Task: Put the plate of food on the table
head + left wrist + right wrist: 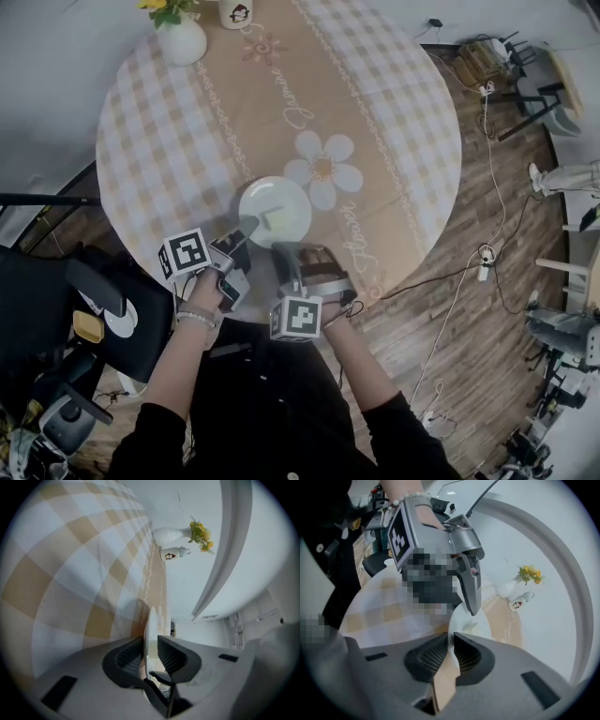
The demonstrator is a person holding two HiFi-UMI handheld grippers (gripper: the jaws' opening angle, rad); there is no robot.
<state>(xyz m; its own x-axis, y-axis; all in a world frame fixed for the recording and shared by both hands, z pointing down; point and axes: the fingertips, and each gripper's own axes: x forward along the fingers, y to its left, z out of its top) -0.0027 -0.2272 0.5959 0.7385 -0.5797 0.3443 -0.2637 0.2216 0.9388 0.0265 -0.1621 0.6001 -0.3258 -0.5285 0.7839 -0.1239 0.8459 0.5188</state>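
- Right claw (451, 648) clenched on the plate (275, 211) rim.
- Left claw (150, 649) released, jaws apart around the rim.
- Plate lies over the table (394, 122), near its edge.

A vase (181, 39) and mug (236, 12) blocking the table's (403, 122) eleven to twelve o'clock rim, surface open from one through five o'clock (centre likewise), plate (275, 210) occupying six o'clock.

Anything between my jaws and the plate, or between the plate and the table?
Nothing visible. The plate already lies on the table by its near edge, with its rim between the jaws of the left gripper and the right gripper. The vase and cup stand at the far edge.
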